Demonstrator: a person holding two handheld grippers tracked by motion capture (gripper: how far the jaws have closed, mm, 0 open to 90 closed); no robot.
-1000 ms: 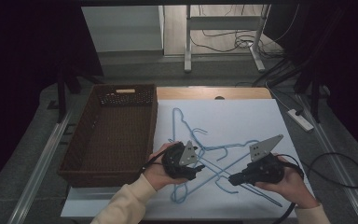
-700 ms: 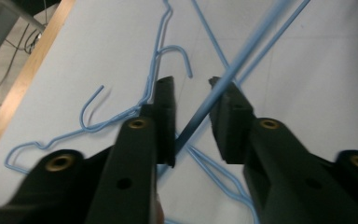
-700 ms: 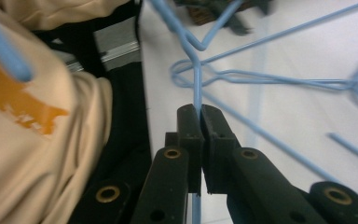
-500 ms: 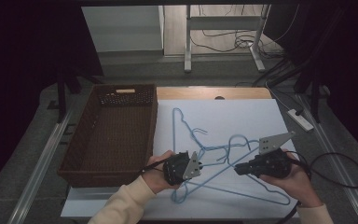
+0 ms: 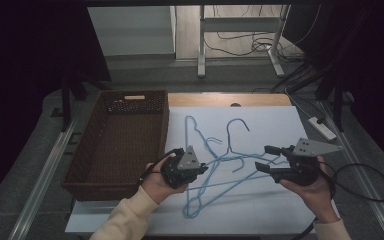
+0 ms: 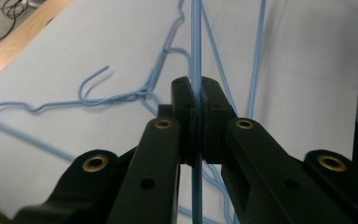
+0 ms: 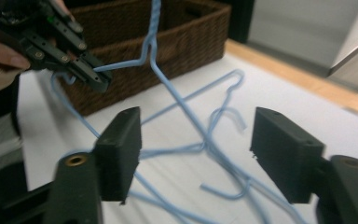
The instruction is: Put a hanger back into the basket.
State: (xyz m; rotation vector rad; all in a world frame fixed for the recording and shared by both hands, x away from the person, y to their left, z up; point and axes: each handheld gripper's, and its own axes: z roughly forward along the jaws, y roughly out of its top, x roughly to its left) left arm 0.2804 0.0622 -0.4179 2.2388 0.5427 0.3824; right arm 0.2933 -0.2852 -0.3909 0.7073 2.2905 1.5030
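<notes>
Blue wire hangers [image 5: 223,159] lie tangled on a white sheet [image 5: 275,125]. My left gripper [image 5: 203,169] is shut on the wire of one hanger [image 6: 195,42], which runs straight up between its closed jaws [image 6: 196,95]. In the right gripper view that hanger [image 7: 153,44] stands lifted, its twisted neck at the top, with the left gripper [image 7: 99,78] pinching it at the left. My right gripper [image 5: 262,158] hovers open to the right of the tangle, with nothing between its jaws [image 7: 196,154].
A dark brown wicker basket [image 5: 163,131] sits at the left edge of the sheet, seen also in the right gripper view [image 7: 186,28]. A white power strip [image 5: 322,128] lies off the table's right side. A black cable [image 5: 375,187] trails from the right gripper.
My right gripper has drawn back to the right and a little up, away from the tangle. The left gripper has shifted slightly left, still holding the hanger wire.
</notes>
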